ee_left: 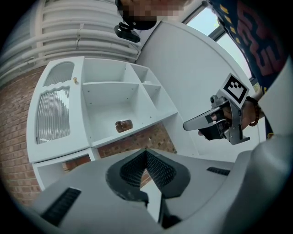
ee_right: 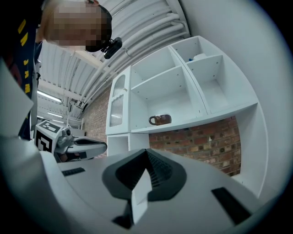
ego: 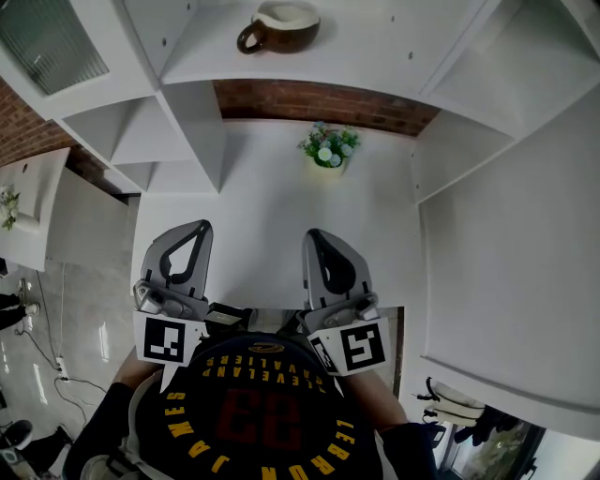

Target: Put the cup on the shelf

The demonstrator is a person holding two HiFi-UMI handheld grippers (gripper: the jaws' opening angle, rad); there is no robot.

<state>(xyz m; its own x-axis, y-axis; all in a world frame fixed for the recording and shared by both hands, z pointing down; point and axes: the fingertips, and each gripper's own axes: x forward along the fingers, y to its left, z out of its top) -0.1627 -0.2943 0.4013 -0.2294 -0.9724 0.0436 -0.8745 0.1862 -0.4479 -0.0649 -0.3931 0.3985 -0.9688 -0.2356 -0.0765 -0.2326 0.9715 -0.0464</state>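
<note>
A brown cup (ego: 278,26) with a pale inside stands upright on the white shelf (ego: 356,56), far above both grippers. It also shows in the left gripper view as the cup (ee_left: 123,125) and in the right gripper view as the cup (ee_right: 160,119), handle to its left. My left gripper (ego: 198,230) and right gripper (ego: 315,236) hang side by side over the white table (ego: 262,206), close to my body. Both are shut with nothing between their jaws. The left gripper (ee_left: 146,153) and the right gripper (ee_right: 147,152) each point up toward the shelf.
A small pot of flowers (ego: 328,147) stands on the table by the brick wall (ego: 319,101). The shelf unit has several open compartments and a ribbed glass door (ee_left: 52,109) on its left. A tall white side panel (ego: 506,253) rises on the right.
</note>
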